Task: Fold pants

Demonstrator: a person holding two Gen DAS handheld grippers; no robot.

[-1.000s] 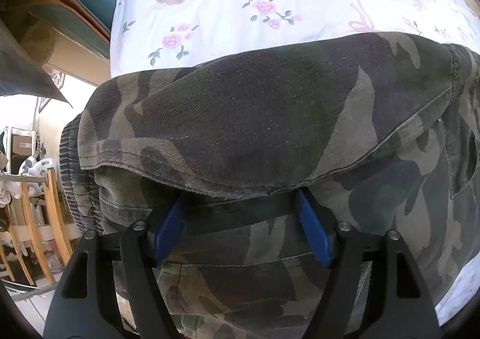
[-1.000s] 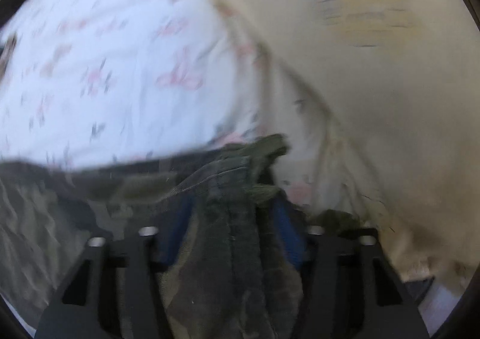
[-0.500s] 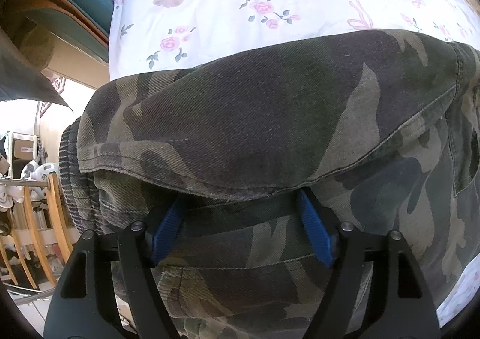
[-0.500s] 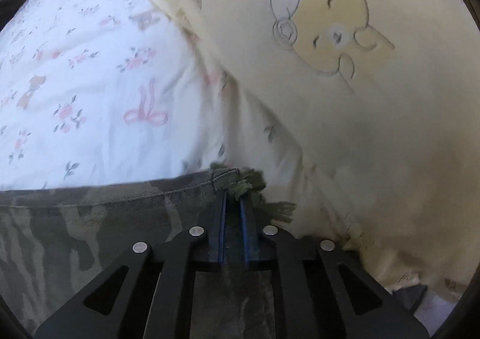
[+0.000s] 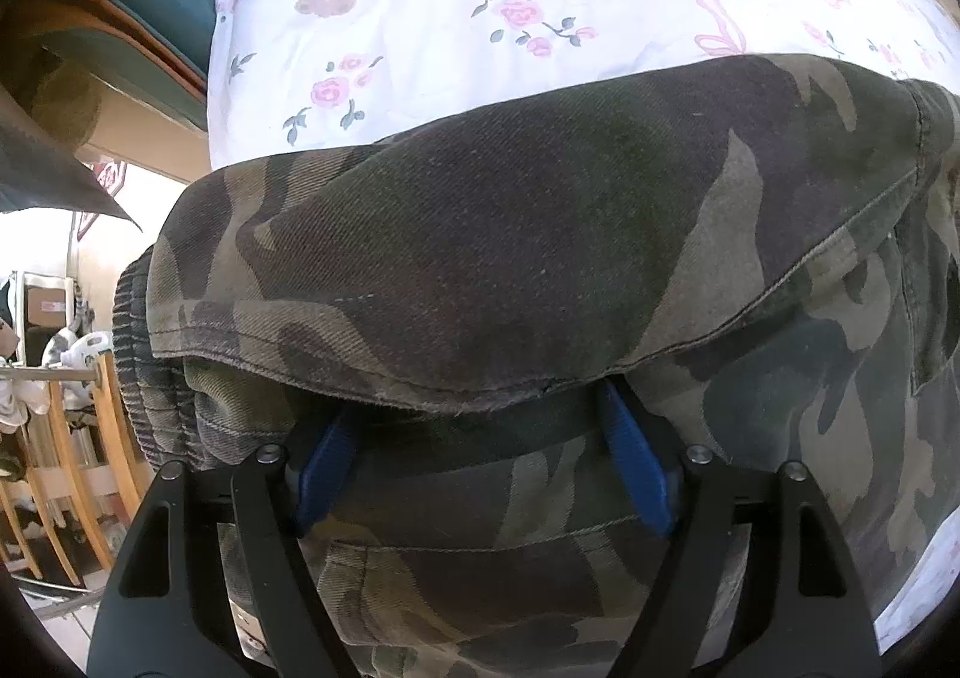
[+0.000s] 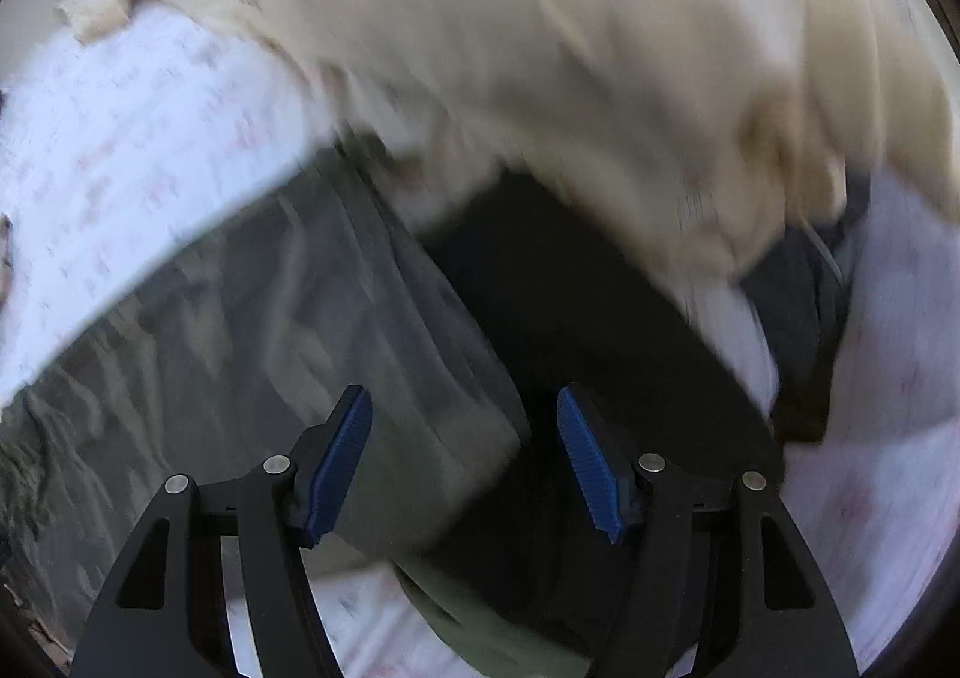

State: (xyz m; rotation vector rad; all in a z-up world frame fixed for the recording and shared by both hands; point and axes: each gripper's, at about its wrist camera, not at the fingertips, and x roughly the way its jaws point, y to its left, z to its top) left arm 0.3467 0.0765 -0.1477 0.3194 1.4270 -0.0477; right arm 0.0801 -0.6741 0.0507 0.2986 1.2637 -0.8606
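The left gripper (image 5: 480, 462) sits spread with the camouflage pants (image 5: 510, 234) bunched between its fingers; the right gripper (image 6: 465, 456) hangs released above their blurred right edge.

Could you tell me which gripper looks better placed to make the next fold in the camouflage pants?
Probably the left. The left gripper sits open with its jaws tucked under a folded flap of the camouflage pants. The right gripper is open and empty, its view blurred.
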